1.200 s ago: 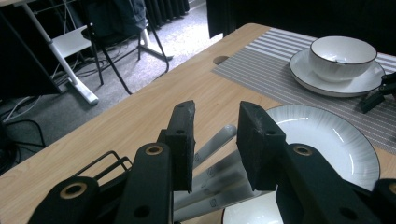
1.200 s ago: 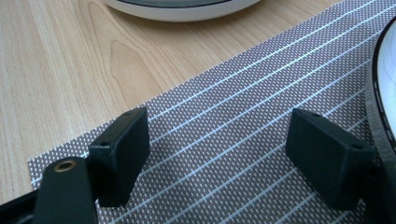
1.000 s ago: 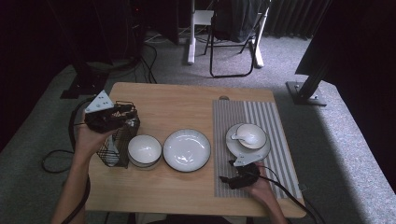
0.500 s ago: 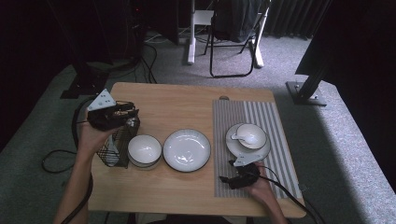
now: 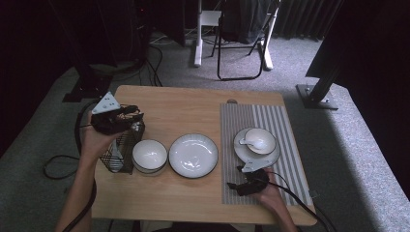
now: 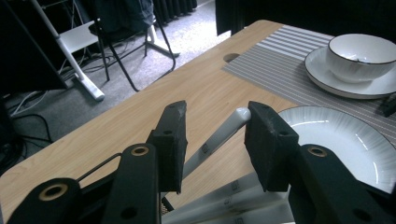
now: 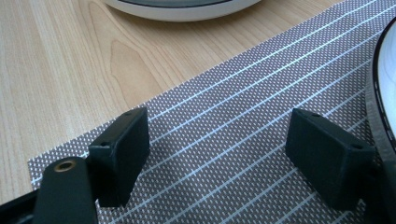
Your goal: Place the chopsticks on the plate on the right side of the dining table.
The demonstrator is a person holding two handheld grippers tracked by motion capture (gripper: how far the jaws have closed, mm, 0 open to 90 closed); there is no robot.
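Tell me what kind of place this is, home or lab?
Probably a lab or studio with a staged dining setup: a wooden table with a striped placemat and white plate, ringed by dark curtains, floor cables and a folding chair.

white utensil handle [image 6: 219, 135] tilts up from wire basket [image 5: 119, 147].

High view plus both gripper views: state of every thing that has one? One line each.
Left gripper: jaws have just been opening, open around a white utensil handle.
Right gripper: open, nothing between the jaws, over the striped placemat.
Wire basket: upright, holds white utensils.
Small bowl: upright, empty.
Middle plate: empty.
Right bowl: on its plate, spoon inside.
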